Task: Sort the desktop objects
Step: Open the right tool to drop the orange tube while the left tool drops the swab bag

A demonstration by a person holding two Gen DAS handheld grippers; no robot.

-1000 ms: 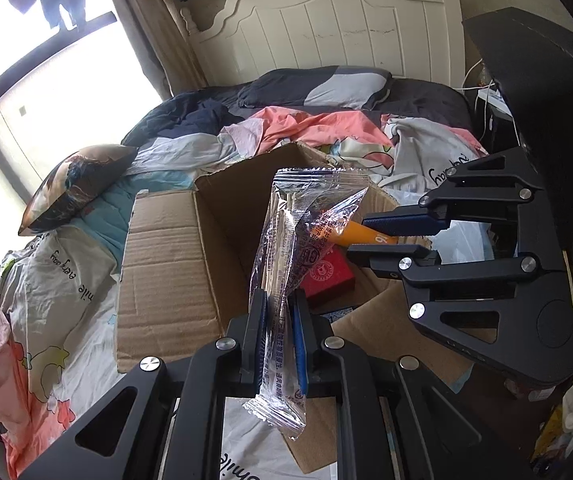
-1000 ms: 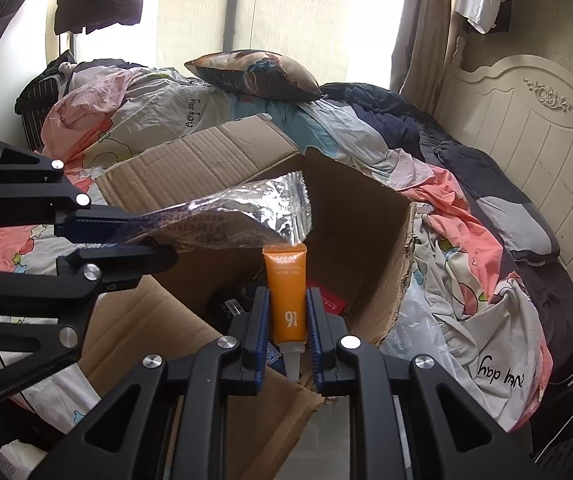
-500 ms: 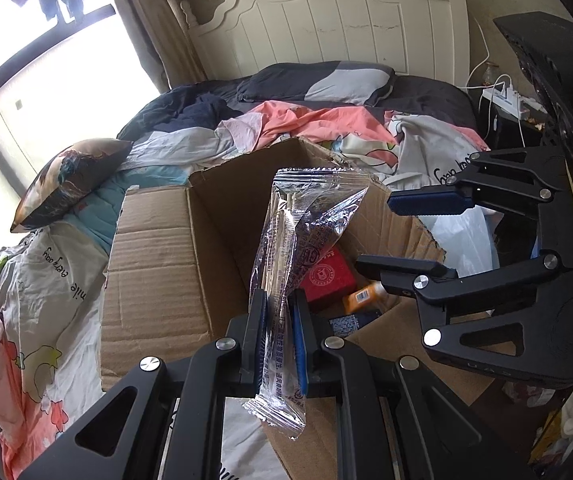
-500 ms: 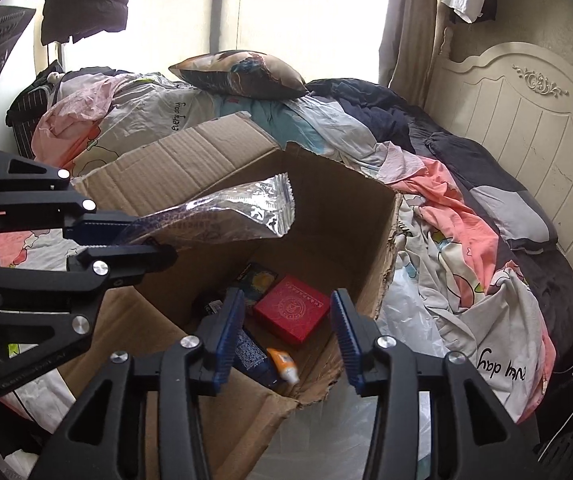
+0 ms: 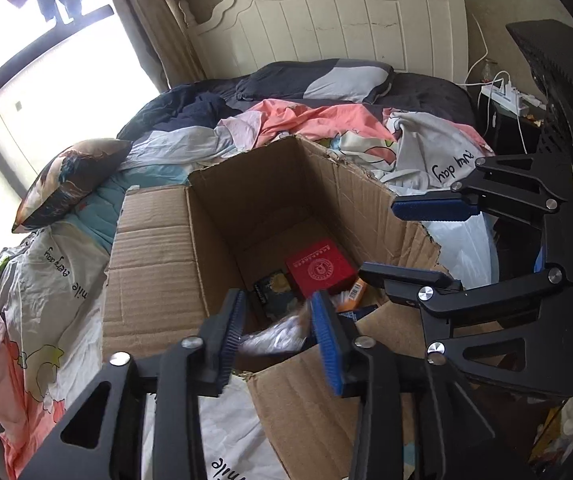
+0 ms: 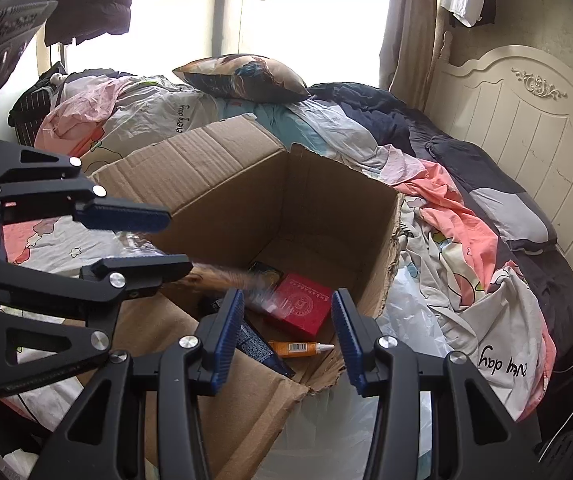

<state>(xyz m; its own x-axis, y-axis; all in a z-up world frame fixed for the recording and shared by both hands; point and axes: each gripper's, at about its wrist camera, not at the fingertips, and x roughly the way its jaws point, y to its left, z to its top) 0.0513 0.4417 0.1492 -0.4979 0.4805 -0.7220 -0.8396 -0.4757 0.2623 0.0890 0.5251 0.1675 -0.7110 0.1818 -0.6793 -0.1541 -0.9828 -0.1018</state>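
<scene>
Both my grippers hang over the open cardboard box on the bed, and neither has hold of anything. My left gripper has its jaws spread wide, and the silvery snack packet shows as a blur just below and between them, apparently on its way down into the box; I cannot tell whether it has landed. My right gripper is just as wide open, with nothing between its pads. In the bottom of the box lie the red box, the orange tube beside it near the torn corner, a dark packet and a dark blue item. So this drop looks done, I judge. No desktop shows, so I cannot say what remains to sort.
</scene>
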